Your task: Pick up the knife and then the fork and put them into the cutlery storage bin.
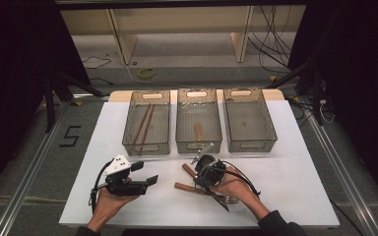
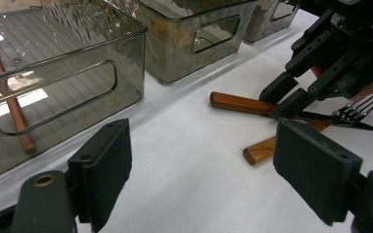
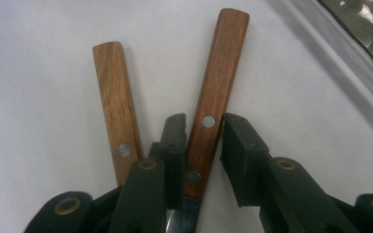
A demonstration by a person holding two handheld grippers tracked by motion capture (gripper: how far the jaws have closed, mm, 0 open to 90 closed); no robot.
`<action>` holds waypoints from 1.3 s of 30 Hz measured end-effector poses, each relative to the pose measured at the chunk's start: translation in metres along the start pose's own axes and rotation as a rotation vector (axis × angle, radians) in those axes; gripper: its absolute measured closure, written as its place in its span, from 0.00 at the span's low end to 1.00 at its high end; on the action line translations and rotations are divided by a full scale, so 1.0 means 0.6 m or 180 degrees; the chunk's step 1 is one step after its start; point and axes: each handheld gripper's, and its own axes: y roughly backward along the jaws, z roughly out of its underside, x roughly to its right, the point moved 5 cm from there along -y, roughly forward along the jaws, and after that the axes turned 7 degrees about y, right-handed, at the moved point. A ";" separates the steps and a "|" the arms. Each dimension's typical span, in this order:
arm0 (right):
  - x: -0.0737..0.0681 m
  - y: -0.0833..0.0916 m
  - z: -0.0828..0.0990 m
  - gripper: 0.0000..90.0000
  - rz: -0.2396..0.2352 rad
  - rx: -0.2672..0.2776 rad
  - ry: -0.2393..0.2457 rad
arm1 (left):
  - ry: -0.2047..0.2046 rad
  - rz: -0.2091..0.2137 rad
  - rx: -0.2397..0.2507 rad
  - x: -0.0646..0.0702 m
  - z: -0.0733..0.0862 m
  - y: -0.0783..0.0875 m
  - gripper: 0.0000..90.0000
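While you hold both tools near the front edge of the white table (image 1: 295, 187), three smoky clear bins sit in a row along its back edge: the left bin (image 1: 146, 123) holds chopsticks (image 1: 142, 124), the middle bin (image 1: 199, 120) a wooden-handled piece, and the right bin (image 1: 249, 119) stands beside them. Your left gripper (image 1: 147, 173) rests in your left hand toward the front left, its jaws wide apart with nothing between them. Your right gripper (image 3: 201, 145) points down at the front centre, its jaws set around the redder wooden handle of the knife (image 3: 213, 97); one pad touches it, while the other looks just clear. The fork (image 2: 352, 112), with its paler handle, lies just beside the knife, crossing it.
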 end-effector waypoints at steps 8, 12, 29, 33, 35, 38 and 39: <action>-0.003 0.002 0.000 0.86 0.0059 -0.0102 0.0081 | 0.0001 0.0008 0.0001 0.001 0.000 0.000 0.24; -0.004 0.003 0.000 0.86 0.0083 -0.0104 0.0090 | -0.0015 0.0015 -0.0008 0.001 0.000 0.000 0.24; 0.019 0.016 0.017 0.86 0.0095 -0.0207 -0.0021 | -0.0023 0.0021 -0.0011 0.002 0.000 0.000 0.24; 0.020 0.015 0.016 0.85 0.0054 -0.0258 -0.0062 | -0.0018 0.0016 -0.0013 0.002 0.001 0.000 0.24; 0.020 0.014 0.015 0.85 0.0048 -0.0277 -0.0061 | -0.0016 0.0025 -0.0012 0.002 0.000 -0.001 0.24; 0.021 0.013 0.012 0.85 0.0036 -0.0332 -0.0088 | -0.0023 0.0023 -0.0018 0.003 0.001 -0.001 0.24; 0.021 0.013 0.012 0.85 0.0035 -0.0364 -0.0084 | -0.0023 0.0022 -0.0018 0.003 0.001 -0.001 0.24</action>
